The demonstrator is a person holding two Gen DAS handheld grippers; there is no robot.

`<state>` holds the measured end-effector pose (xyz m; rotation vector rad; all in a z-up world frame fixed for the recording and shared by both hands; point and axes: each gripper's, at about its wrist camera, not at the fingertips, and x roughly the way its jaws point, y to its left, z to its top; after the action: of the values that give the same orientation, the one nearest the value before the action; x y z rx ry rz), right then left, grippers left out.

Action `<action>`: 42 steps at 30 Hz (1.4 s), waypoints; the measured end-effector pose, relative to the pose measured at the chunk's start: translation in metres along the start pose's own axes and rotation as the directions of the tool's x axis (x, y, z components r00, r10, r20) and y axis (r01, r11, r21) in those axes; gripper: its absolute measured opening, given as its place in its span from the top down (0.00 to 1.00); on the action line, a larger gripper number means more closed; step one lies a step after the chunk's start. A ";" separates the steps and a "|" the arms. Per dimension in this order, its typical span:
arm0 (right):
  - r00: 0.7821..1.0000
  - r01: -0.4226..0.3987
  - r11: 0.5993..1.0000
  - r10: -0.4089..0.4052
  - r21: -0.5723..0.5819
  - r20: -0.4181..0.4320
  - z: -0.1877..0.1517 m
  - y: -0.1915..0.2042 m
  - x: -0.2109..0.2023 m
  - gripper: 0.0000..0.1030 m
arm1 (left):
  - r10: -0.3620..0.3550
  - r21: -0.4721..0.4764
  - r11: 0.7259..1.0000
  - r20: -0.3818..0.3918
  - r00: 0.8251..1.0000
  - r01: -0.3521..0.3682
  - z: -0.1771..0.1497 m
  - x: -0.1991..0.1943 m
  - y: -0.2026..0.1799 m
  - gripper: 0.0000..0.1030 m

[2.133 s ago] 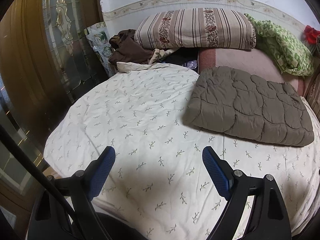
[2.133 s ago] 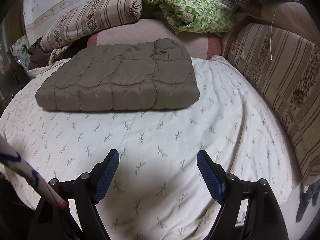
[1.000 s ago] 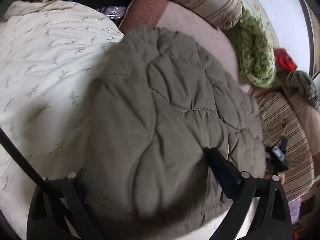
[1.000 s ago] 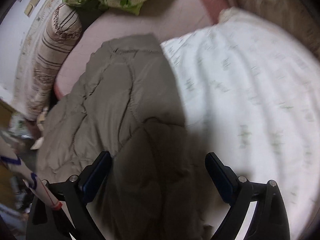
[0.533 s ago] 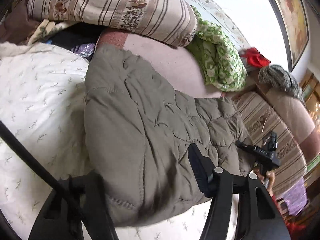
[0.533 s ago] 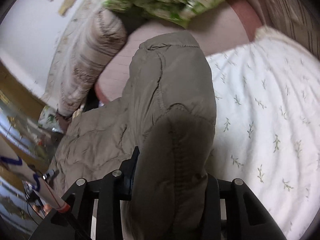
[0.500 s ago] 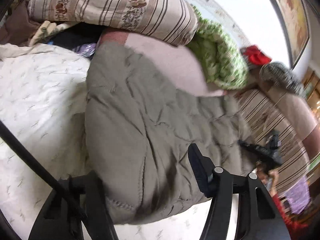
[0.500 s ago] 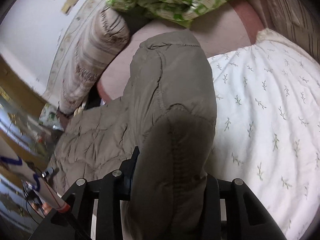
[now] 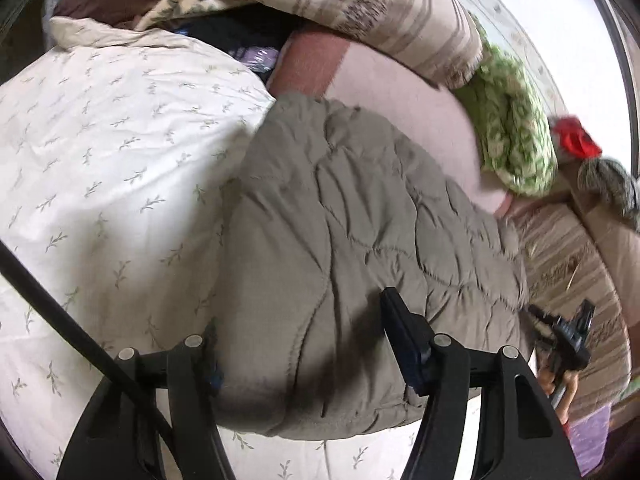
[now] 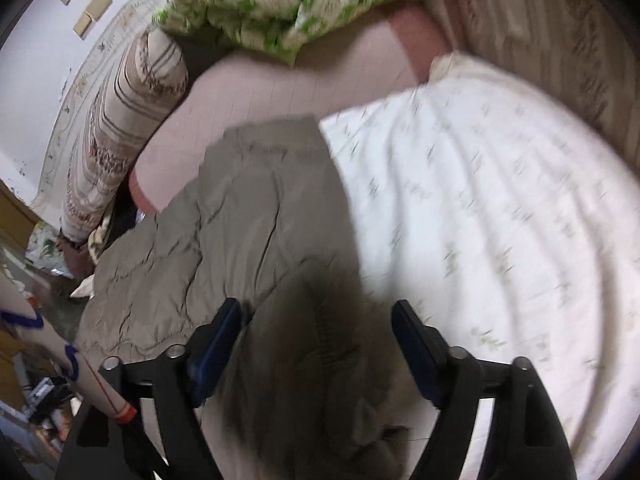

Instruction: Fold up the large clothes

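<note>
Between each hand-held gripper's (image 9: 304, 344) jaws lies quilted jacket (image 9: 360, 216).

A grey-brown quilted jacket (image 9: 360, 240) lies on a white bedsheet (image 9: 100, 160) printed with small green leaf sprigs. Behind it is a pale pink cushion (image 9: 408, 112) with a darker reddish-pink end. A pillow (image 9: 380, 12) has cream and brown stripes with floral bands. A blanket (image 9: 516, 140) is green and white patterned. A red cloth (image 9: 576, 142) sits beside it. The tool (image 9: 304, 356) is black with blue pads (image 10: 216, 344).
</note>
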<state>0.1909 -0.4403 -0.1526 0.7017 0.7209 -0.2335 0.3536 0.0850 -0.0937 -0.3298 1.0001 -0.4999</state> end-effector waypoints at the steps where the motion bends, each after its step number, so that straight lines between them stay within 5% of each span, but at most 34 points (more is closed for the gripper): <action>1: 1.000 0.011 1.000 -0.011 0.002 0.007 0.000 -0.001 -0.001 0.17 | -0.001 -0.009 1.000 0.006 1.000 0.001 0.000 -0.001 -0.001 0.38; 4: 0.991 0.098 0.995 -0.099 0.018 0.086 0.001 0.001 -0.014 0.17 | 0.035 -0.042 0.999 0.059 0.998 -0.033 0.006 -0.015 0.004 0.38; 8: 0.950 0.198 0.978 -0.176 -0.060 0.256 -0.002 0.034 -0.044 0.17 | 0.174 -0.054 0.984 0.185 0.967 -0.167 0.012 -0.035 -0.005 0.38; 10: 0.939 0.204 0.970 -0.155 -0.134 0.308 -0.008 0.062 -0.050 0.22 | 0.194 0.019 0.979 0.200 0.961 -0.201 0.011 -0.034 -0.027 0.38; 11: 0.942 0.182 0.965 -0.116 -0.189 0.316 -0.014 0.081 -0.048 0.35 | 0.194 0.073 0.975 0.202 0.960 -0.212 0.009 -0.029 -0.041 0.38; 12: 0.950 0.156 0.956 -0.076 -0.247 0.304 -0.020 0.100 -0.043 0.45 | 0.191 0.124 0.968 0.198 0.961 -0.218 0.006 -0.023 -0.055 0.38; 16: 0.984 -0.013 0.911 0.086 -0.413 0.157 -0.049 0.157 -0.010 0.47 | 0.177 0.210 0.957 0.125 0.976 -0.201 -0.005 0.012 -0.078 0.38; 19: 0.994 -0.052 0.887 0.088 -0.459 0.058 -0.069 0.174 0.024 0.47 | 0.281 0.219 0.930 0.090 0.956 -0.294 -0.010 0.040 -0.071 0.38; 24: 0.996 0.049 0.882 -0.009 -0.468 0.088 -0.063 0.151 0.044 0.51 | 0.383 0.236 0.887 0.107 0.918 -0.397 -0.007 0.053 -0.061 0.38; 28: 0.985 0.144 0.923 -0.099 -0.358 0.141 -0.034 0.113 0.047 0.51 | 0.400 0.192 0.890 0.103 0.911 -0.413 0.002 0.049 -0.045 0.37; 32: 0.977 0.178 0.965 -0.150 -0.193 0.151 -0.006 0.059 0.044 0.56 | 0.462 0.125 0.871 0.119 0.879 -0.475 0.008 0.041 -0.027 0.35; 37: 0.954 0.257 0.961 -0.235 -0.104 0.185 0.007 0.034 0.035 0.55 | 0.427 0.029 0.902 0.083 0.900 -0.431 0.015 0.035 -0.003 0.28; 40: 0.918 0.337 0.940 -0.315 -0.058 0.240 0.010 0.036 0.019 0.46 | 0.504 0.014 0.859 0.144 0.852 -0.511 0.013 0.020 -0.003 0.28; 42: 0.913 0.331 0.942 -0.304 -0.059 0.271 0.007 0.041 0.004 0.46 | 0.512 -0.005 0.856 0.155 0.845 -0.518 0.011 0.009 -0.002 0.28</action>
<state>0.2151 -0.4135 -0.1309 0.4402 0.5882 -0.5729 0.3660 0.0786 -0.0934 -0.0522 0.8837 0.0004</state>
